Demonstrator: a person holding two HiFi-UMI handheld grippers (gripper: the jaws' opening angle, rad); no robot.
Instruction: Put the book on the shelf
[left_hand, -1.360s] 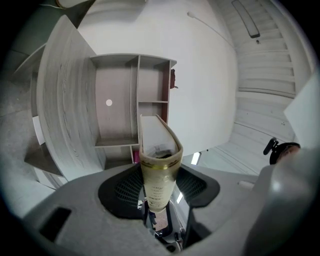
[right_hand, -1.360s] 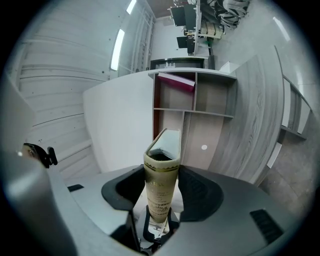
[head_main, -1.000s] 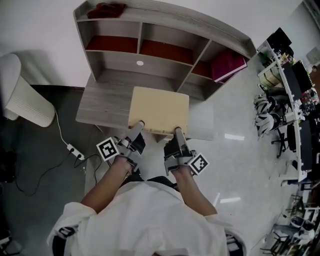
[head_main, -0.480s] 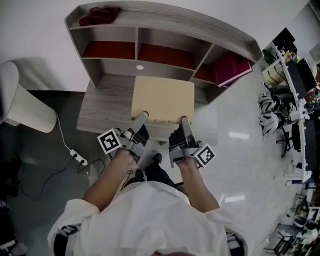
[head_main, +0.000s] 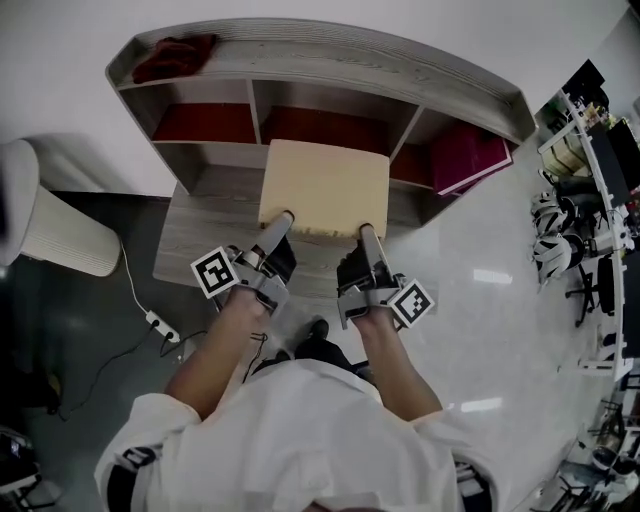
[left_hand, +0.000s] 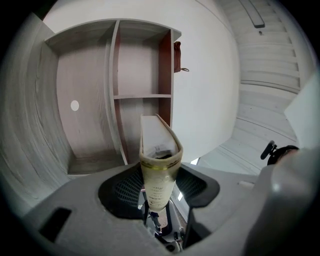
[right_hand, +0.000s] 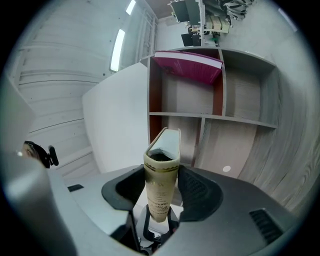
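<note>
A cream hardback book (head_main: 324, 187) is held flat in the air in front of the grey wooden shelf unit (head_main: 330, 55), covering part of its middle compartment. My left gripper (head_main: 284, 218) is shut on the book's near left edge. My right gripper (head_main: 364, 232) is shut on its near right edge. In the left gripper view the book's spine (left_hand: 158, 172) stands between the jaws, with the shelf compartments (left_hand: 90, 100) behind. The right gripper view shows the spine (right_hand: 161, 182) clamped the same way, and the shelf (right_hand: 240, 125) beyond it.
A magenta book (head_main: 470, 157) lies in the right compartment. A dark red cloth (head_main: 170, 55) sits on the shelf top at the left. A white cushioned seat (head_main: 45, 225) and a power strip (head_main: 160, 325) are at the left. Cluttered racks (head_main: 590, 200) stand at the right.
Both grippers have carried the book forward and up, from over the desk top to in front of the shelf's middle compartment. The grip on it has not changed.
</note>
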